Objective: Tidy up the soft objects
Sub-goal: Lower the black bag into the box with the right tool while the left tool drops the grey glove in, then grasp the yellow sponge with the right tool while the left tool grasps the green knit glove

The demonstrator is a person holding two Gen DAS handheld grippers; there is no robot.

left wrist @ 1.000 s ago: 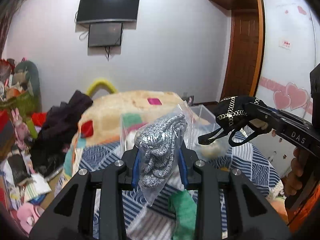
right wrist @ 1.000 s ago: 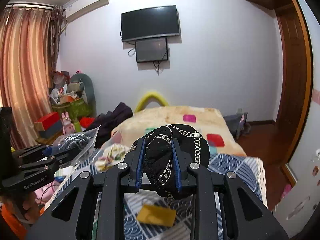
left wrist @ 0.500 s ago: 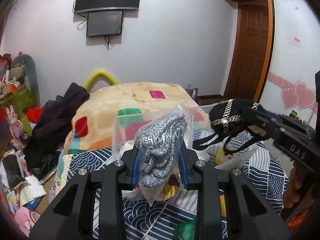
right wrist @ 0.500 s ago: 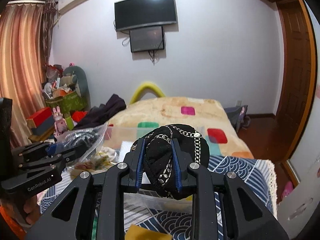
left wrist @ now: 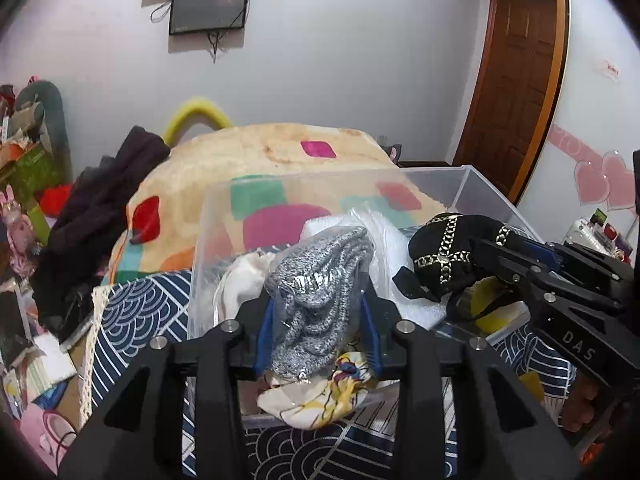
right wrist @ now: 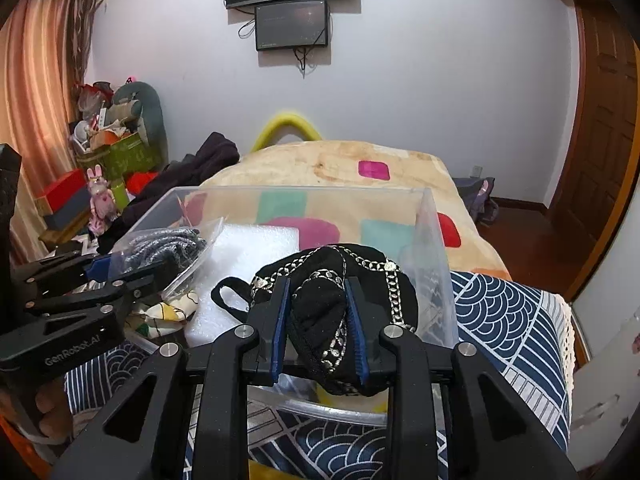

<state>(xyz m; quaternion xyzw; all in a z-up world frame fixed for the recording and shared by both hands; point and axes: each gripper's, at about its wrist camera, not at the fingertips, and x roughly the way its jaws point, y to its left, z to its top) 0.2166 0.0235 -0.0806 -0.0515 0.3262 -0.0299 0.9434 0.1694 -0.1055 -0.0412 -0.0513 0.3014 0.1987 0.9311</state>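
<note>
My left gripper [left wrist: 318, 328] is shut on a grey knit item in a clear plastic bag [left wrist: 320, 292] and holds it over the near left of a clear plastic bin [left wrist: 472, 184]; it also shows in the right wrist view [right wrist: 132, 268]. My right gripper [right wrist: 318, 328] is shut on a black fabric item with gold and silver chain trim [right wrist: 340, 280], held over the bin's near right part; it shows in the left wrist view [left wrist: 452, 248]. The bin [right wrist: 434, 240] holds white foam [right wrist: 248, 260] and patterned cream cloth [left wrist: 320, 396].
The bin stands on a bed with a navy wave-pattern cover [right wrist: 504, 320] and a beige blanket with coloured squares [right wrist: 340, 164]. Dark clothes [left wrist: 96, 216] lie at the bed's left. Boxes and toys [right wrist: 100, 152] crowd the left wall. A wooden door [right wrist: 604, 128] is at the right.
Both grippers have come down and forward with their items, from above the bed to over the open bin. The bin now fills the middle of both views.
</note>
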